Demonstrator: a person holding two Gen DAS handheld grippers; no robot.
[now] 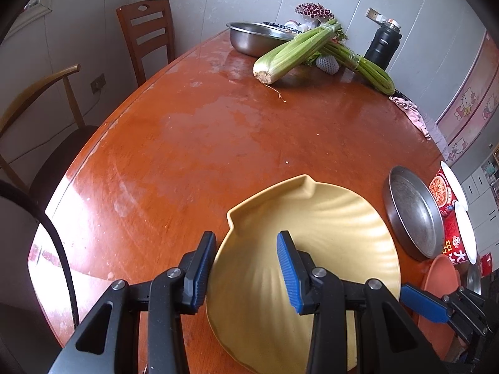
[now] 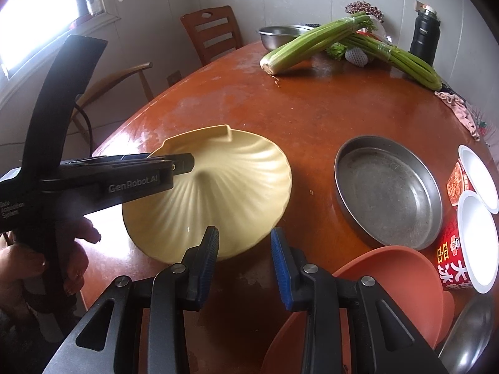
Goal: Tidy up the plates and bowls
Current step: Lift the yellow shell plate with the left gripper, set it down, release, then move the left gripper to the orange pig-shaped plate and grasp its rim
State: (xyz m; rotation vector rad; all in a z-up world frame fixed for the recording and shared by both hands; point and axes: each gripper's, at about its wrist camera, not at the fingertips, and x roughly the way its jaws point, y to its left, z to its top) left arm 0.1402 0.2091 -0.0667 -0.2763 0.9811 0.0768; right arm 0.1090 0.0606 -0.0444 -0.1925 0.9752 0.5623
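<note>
A yellow shell-shaped plate (image 1: 312,243) (image 2: 230,187) lies on the brown wooden table (image 1: 202,143) near its front edge. My left gripper (image 1: 246,268) is open, its fingers straddling the plate's left rim: one finger outside the rim, the other over the plate's inside. In the right wrist view the left gripper (image 2: 184,162) reaches over the plate from the left. My right gripper (image 2: 244,265) is open and empty, just in front of the plate's near right rim. A round steel pan (image 2: 389,193) (image 1: 414,212) lies right of the plate. An orange plastic bowl (image 2: 389,277) (image 1: 439,280) sits below it.
Two celery bunches (image 1: 293,53), a steel basin (image 1: 252,37) and a black thermos (image 1: 383,46) stand at the table's far side. Red instant-noodle cups (image 2: 467,227) with white lids sit at the right edge. A pink cloth (image 2: 458,106) lies far right. Chairs (image 1: 146,37) stand on the left.
</note>
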